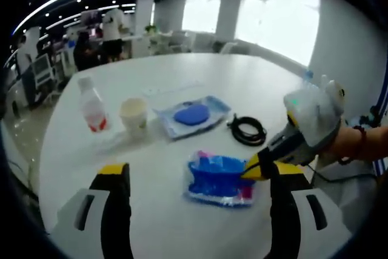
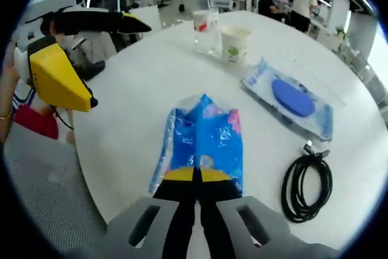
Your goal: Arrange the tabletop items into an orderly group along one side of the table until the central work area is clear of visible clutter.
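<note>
Right tongs (image 2: 196, 177) pinch the near edge of a blue plastic packet (image 2: 203, 141), their yellow-tipped jaws pressed together on it. Beyond the packet on the white tabletop (image 2: 133, 89) lie a wrapped blue sponge (image 2: 291, 98), a paper cup (image 2: 235, 43) and a clear bottle (image 2: 206, 25); a coiled black cable (image 2: 306, 186) sits to their right. Left tongs (image 1: 194, 177) hover wide apart and hold nothing, with the packet between and just ahead of their tips.
</note>
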{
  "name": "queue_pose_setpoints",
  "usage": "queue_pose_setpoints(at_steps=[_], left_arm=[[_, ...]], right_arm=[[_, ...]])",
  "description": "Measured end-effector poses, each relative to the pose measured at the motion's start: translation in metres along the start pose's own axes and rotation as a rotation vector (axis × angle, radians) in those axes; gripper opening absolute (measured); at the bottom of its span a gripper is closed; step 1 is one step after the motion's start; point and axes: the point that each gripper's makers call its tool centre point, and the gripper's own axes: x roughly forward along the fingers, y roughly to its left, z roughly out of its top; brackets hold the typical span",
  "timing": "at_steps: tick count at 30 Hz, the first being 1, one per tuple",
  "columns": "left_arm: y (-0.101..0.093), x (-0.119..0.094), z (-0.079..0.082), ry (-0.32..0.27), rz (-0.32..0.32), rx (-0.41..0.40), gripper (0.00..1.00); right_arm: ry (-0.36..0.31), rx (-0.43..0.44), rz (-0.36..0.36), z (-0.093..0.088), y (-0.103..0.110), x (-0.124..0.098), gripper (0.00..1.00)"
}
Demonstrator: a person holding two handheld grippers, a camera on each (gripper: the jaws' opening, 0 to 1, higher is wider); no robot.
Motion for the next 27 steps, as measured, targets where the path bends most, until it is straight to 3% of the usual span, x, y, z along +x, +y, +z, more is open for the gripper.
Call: queue_pose_setpoints(at_steps=[12, 18, 22, 24, 27], left_arm=[[0.005, 0.002, -0.013, 0.053, 0.019, 0.001, 0.90], [0.005, 0.004, -0.015, 0.049, 0.010, -0.001, 0.81], [0.006, 0.006, -0.019, 0.064, 0.007, 0.006, 0.67], [0.006, 0.007, -0.020, 0.063, 0.004, 0.004, 0.65], [0.006, 0.008, -0.017, 0.032, -0.003, 0.002, 0.58]], right_arm=[[-0.045, -0.106, 0.019, 0.016, 0.011, -0.025, 0.01], [-0.079, -0.141, 0.035, 0.027, 0.020, -0.041, 0.01], [-0.092, -0.163, 0.038, 0.032, 0.024, -0.049, 0.01], [-0.105, -0.168, 0.036, 0.035, 0.026, -0.053, 0.01], [-0.110, -0.184, 0.040, 0.037, 0.031, -0.057, 0.01]])
